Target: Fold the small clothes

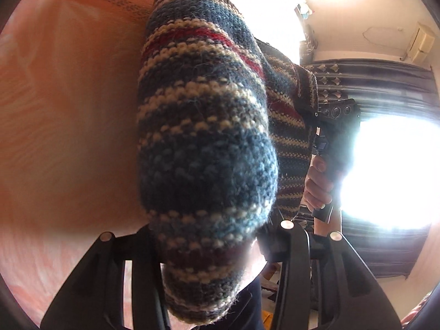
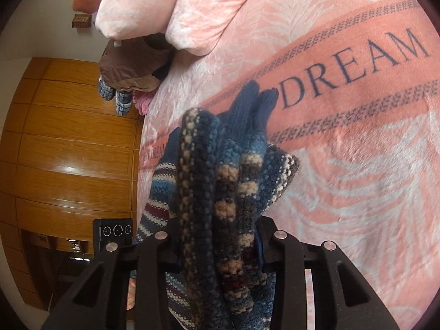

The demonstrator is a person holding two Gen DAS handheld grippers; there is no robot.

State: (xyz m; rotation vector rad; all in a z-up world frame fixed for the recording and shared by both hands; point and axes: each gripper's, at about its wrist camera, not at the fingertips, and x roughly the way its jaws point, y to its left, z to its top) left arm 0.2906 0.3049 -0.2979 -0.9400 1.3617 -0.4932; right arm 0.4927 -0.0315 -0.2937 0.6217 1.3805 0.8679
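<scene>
The surface is a bed covered by a pink blanket [image 2: 343, 165] with a pale leaf pattern and a darker band printed "DREAM"; it lies ahead of and right of the right gripper [image 2: 220, 236]. Pink pillows [image 2: 176, 8] sit at the far end, with a brown garment [image 2: 129, 66] and plaid cloth [image 2: 115, 96] beside them. Left of that gripper stands a wooden wardrobe [image 2: 68, 151]. In the left wrist view, dark patterned curtains [image 1: 385, 82] and a glaring window [image 1: 390, 173] lie to the right of the left gripper [image 1: 211, 236]. A hand [image 1: 319, 189] grips the handle of the other device there. Both grippers are raised off the bed. A striped knit glove [image 2: 236, 165], in blue, cream, brown and red, hangs bunched between them; its plain blue fingers [image 2: 255, 101] point away from the right gripper. Each gripper's jaws are clamped on the knit, the left on a rounded fold [image 1: 206, 137] that fills its view.
</scene>
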